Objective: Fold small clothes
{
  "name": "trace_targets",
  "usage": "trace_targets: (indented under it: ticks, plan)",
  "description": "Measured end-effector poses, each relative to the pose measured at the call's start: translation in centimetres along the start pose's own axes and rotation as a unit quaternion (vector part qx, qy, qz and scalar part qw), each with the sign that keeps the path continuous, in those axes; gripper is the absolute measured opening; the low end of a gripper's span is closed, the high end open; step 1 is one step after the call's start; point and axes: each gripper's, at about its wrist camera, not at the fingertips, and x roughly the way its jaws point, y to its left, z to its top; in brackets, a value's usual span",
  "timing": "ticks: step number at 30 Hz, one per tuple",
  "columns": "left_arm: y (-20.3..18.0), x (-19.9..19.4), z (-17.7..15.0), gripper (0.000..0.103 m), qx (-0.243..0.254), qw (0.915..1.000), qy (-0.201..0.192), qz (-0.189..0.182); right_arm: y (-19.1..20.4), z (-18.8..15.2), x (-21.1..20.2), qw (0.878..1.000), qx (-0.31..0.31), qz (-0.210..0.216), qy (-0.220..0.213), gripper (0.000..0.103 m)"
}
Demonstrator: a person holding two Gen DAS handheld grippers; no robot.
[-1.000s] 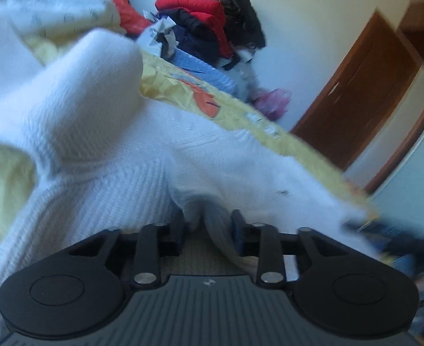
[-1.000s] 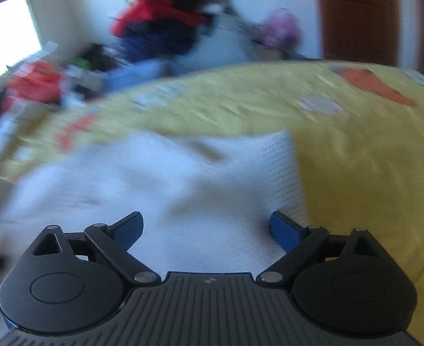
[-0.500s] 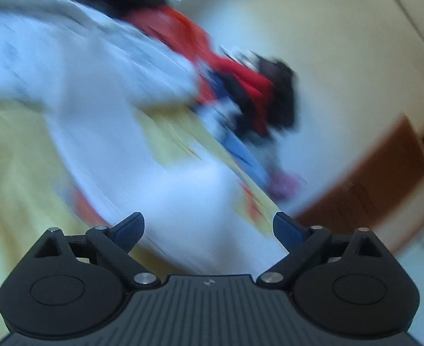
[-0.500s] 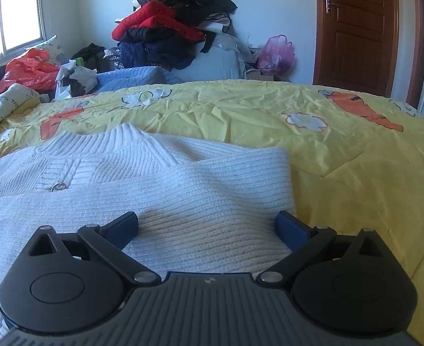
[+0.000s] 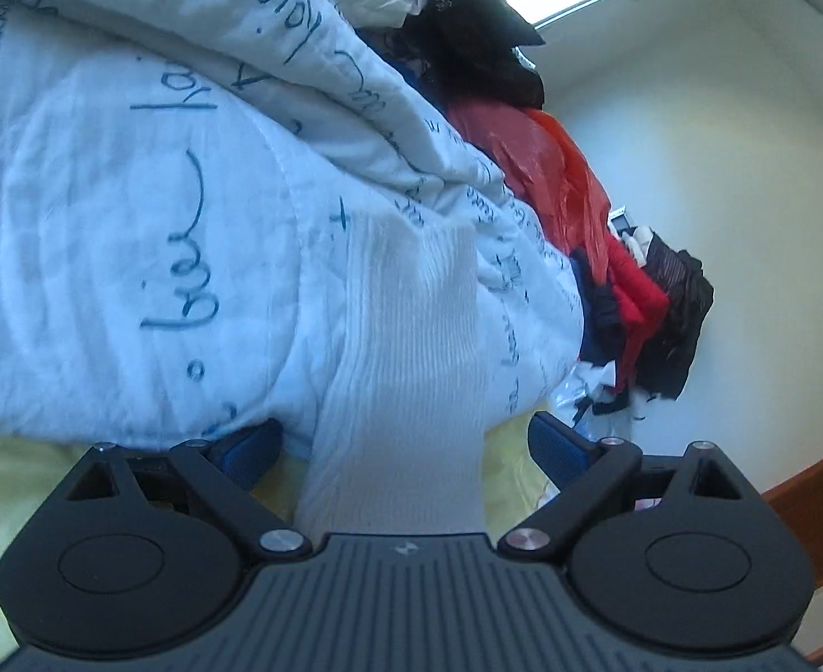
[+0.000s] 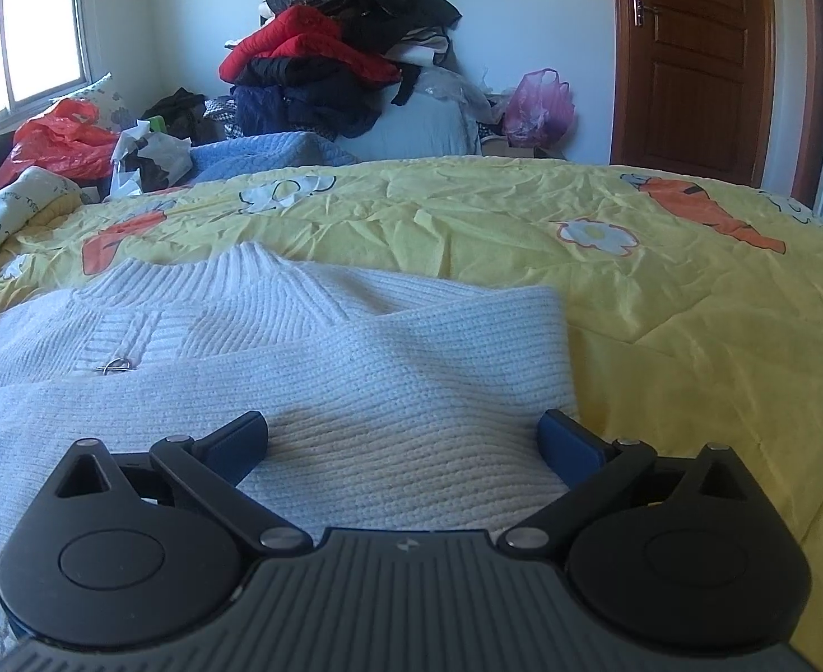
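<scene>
Jaws wide apart on both: left gripper (image 5: 405,442) w/ a sleeve of the white ribbed knit sweater (image 6: 310,369) between, right gripper (image 6: 403,445) just over it.

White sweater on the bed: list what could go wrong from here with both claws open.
1. The ribbed sleeve runs between the open left claw with the script-printed quilt right behind it; a deep pinch may catch the quilt too.
2. The right claw hovers open over the folded white sweater; closing there could bunch several layers or grab the yellow bedsheet.
</scene>
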Motion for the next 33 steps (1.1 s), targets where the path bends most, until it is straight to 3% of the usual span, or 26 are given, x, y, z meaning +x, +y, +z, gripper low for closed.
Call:
trace_targets:
  ticks: [1, 2, 3, 4, 5, 8, 11, 17, 20, 22, 23, 25, 26, 28, 30, 32, 33]
  plan:
    - [-0.1, 0.1, 0.1, 0.094, 0.004, 1.0000, -0.004, 0.000, 0.0, 0.0, 0.0, 1.000, 0.000, 0.000, 0.000, 0.101]
    - [-0.3, 0.3, -0.2, 0.086, 0.013, 0.9999, -0.003, 0.007, 0.1, 0.0, 0.0, 1.000, 0.001, 0.000, 0.000, 0.101]
    - [-0.7, 0.6, -0.7, 0.064, 0.028, 0.9994, 0.002, 0.019, 0.1, 0.0, 0.0, 1.000, 0.001, 0.000, 0.000, 0.101]
    - [-0.8, 0.4, -1.3, 0.049, 0.050, 0.9980, 0.011, 0.037, 0.1, 0.0, 0.0, 1.000, 0.001, 0.000, 0.000, 0.101]
    - [-1.0, 0.8, -1.9, 0.025, 0.082, 0.9942, 0.025, 0.065, 0.1, 0.0, 0.0, 1.000, 0.001, 0.000, 0.000, 0.101]
    - [-1.7, 0.6, -3.4, 0.017, 0.140, 0.9861, 0.020, 0.086, 0.1, 0.0, 0.0, 1.000, 0.001, 0.000, -0.001, 0.101]
    - [-3.2, -0.3, -4.0, 0.011, 0.160, 0.9832, 0.001, 0.088, 0.0, 0.0, 0.0, 1.000, 0.001, 0.000, 0.000, 0.101]
    - [-10.8, -2.0, -5.0, 0.008, 0.254, 0.9630, -0.061, 0.067, 0.0, 0.0, -0.1, 1.000, 0.006, 0.005, -0.004, 0.101]
    - [-16.0, -3.2, -8.3, 0.008, 0.304, 0.9504, -0.064, 0.021, -0.1, 0.0, -0.1, 1.000, 0.012, 0.009, -0.006, 0.101]
    - [-19.4, -3.9, -13.2, 0.008, 0.372, 0.9271, -0.046, -0.018, -0.1, 0.0, -0.1, 1.000, 0.012, 0.010, -0.006, 0.101]
    - [-20.7, -4.3, -16.4, 0.008, 0.413, 0.9094, -0.029, -0.039, -0.2, 0.0, -0.1, 1.000, 0.013, 0.011, -0.006, 0.101]
    - [-22.2, -4.8, -23.7, 0.008, 0.507, 0.8588, 0.016, -0.069, -0.2, -0.1, -0.2, 1.000, 0.015, 0.012, -0.007, 0.101]
    - [-22.3, -4.5, -28.0, 0.008, 0.555, 0.8273, 0.048, -0.072, -0.3, -0.1, -0.2, 1.000, 0.016, 0.012, -0.008, 0.101]
    - [-21.1, -3.4, -34.1, 0.009, 0.598, 0.7881, 0.129, -0.070, -0.3, -0.1, -0.3, 1.000, 0.017, 0.013, -0.008, 0.101]
    - [-19.8, -2.2, -37.4, 0.011, 0.607, 0.7694, 0.189, -0.057, -0.3, -0.1, -0.4, 1.000, 0.018, 0.012, -0.008, 0.101]
    - [-19.1, -3.2, -37.9, 0.021, 0.617, 0.7699, 0.145, -0.075, -0.3, -0.1, -0.4, 1.000, 0.017, 0.012, -0.008, 0.101]
    - [-18.6, -3.2, -37.5, 0.035, 0.601, 0.7806, 0.149, -0.084, -0.4, -0.1, -0.3, 1.000, 0.017, 0.012, -0.008, 0.101]
